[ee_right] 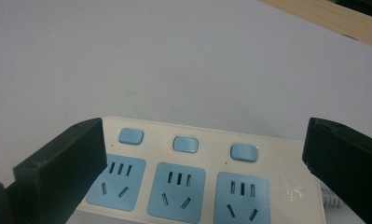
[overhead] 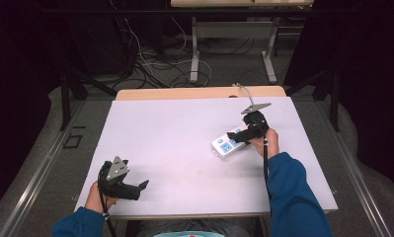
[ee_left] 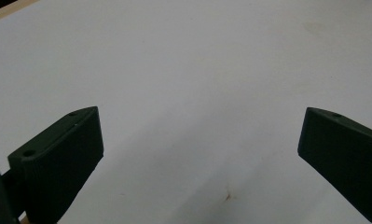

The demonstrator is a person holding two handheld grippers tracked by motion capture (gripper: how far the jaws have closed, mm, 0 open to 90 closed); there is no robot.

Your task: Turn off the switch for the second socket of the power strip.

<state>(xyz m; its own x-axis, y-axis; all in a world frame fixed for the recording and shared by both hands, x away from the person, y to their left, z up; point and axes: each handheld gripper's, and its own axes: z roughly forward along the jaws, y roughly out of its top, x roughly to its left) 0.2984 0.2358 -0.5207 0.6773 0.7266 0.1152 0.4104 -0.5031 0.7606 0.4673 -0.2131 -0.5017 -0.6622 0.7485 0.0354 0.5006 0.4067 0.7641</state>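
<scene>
White power strip (ee_right: 183, 182) lies flat on the white table top (overhead: 184, 143), right-hand half, set at a slant in the high view. Three blue socket faces in a row, each with a blue switch (ee_right: 185, 144) above it; a small red light shows just beside the middle switch. Its white cord end leaves at the right edge of the right gripper view.

Right gripper (overhead: 241, 133) is over the strip, held by the person's right hand (overhead: 266, 141), blue sleeve (overhead: 293, 197) behind. Jaws spread wide, one past each end of the socket row; whether they touch the strip cannot be told. Grey three-cornered plate (overhead: 256, 107) sits on top.

Left gripper (overhead: 141, 186) is at the near left corner of the table top, well apart from the strip, in the left hand (overhead: 98, 197). Jaws wide open, nothing between them but bare white surface with a small brown mark (ee_left: 228, 197).

Beyond the table's far wooden edge (overhead: 194, 92): floor with loose cables (overhead: 155, 69) and grey table legs (overhead: 195, 54).
</scene>
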